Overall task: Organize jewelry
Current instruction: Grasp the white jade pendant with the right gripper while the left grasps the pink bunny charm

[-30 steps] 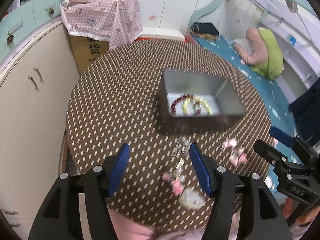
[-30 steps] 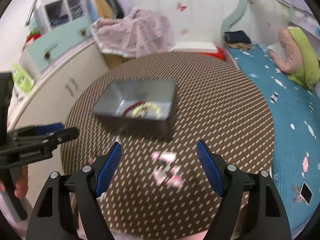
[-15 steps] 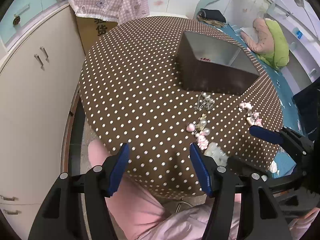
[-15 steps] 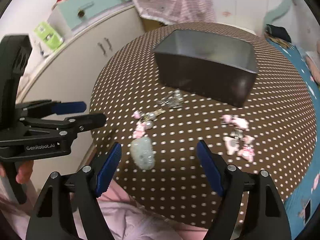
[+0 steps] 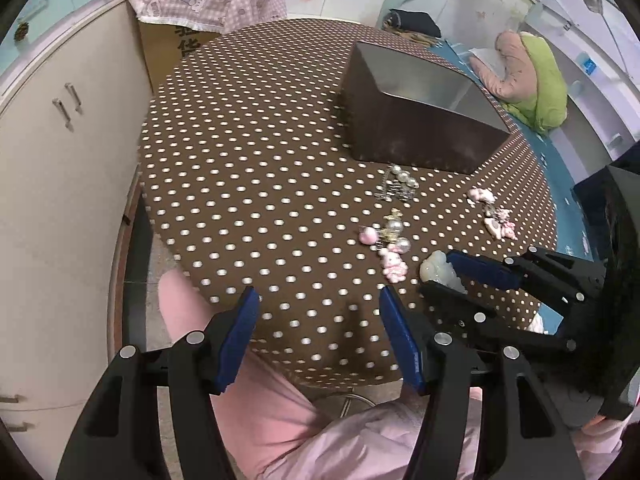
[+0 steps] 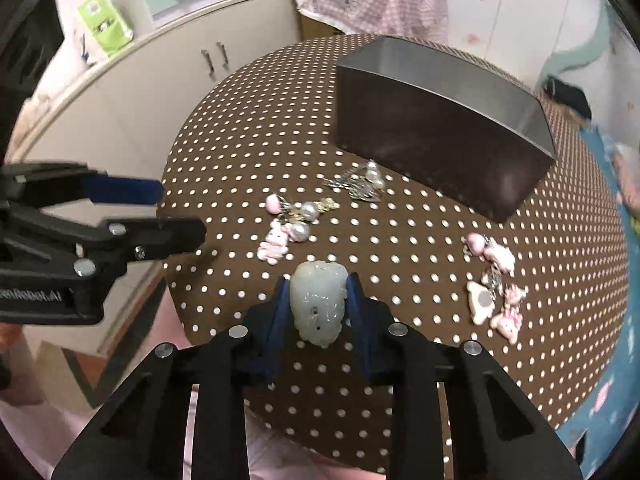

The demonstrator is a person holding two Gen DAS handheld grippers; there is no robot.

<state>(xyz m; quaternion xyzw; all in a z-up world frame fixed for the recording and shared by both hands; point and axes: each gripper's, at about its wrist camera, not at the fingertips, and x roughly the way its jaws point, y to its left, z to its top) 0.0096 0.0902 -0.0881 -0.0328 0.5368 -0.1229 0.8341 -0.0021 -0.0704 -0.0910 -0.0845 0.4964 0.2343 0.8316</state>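
Step in hand: grasping 1 piece. The right gripper (image 6: 319, 300) was closing its blue pads on a pale green carved jade-like pendant (image 6: 319, 303) at the round brown polka-dot table (image 5: 248, 184)'s near edge, about 6 o'clock; pads looked to be touching its sides. The left gripper (image 5: 318, 340) hung open w/ nothing between its fingers. Next move likely calls for a lift and carry to the dark rectangular metal box (image 6: 440, 128) at 1 o'clock. Pendant looked smooth, waxy, lumpy. Glossy pearl-and-pink charm clusters (image 6: 288, 224) lay nearby.
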